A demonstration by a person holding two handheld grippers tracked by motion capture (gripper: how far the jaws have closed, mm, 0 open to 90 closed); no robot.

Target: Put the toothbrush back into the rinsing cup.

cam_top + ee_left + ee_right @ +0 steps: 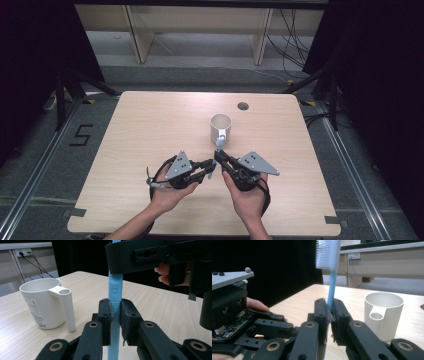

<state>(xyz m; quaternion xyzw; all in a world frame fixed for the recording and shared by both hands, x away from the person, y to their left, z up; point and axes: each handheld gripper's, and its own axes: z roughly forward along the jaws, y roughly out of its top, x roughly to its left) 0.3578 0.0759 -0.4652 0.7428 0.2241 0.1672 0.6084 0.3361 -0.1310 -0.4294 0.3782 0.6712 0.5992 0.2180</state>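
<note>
Nearest in the left gripper view, my left gripper [115, 322] has its jaws pinched on the ribbed lower handle of a light blue toothbrush [115, 287], which stands upright between the two grippers above the table [155, 305]. My right gripper [329, 317] also pinches it, higher up on the thin neck, so both hold one brush at once. I'd judge this a handover. To do it well I'd keep one grip firm, ease only the other pair of jaws apart, and not twist, since the neck is thin. If the white cup [221, 128] is the target, I'd carry the brush up and forward over the rim before lowering. The right gripper view gives me the white bristle head [325, 253] up top; the left gripper view shows the ribbed grip and a small logo instead. The high view shows both hands [170, 195] close together, cup just beyond them, and a cable hole [243, 106] farther back.
</note>
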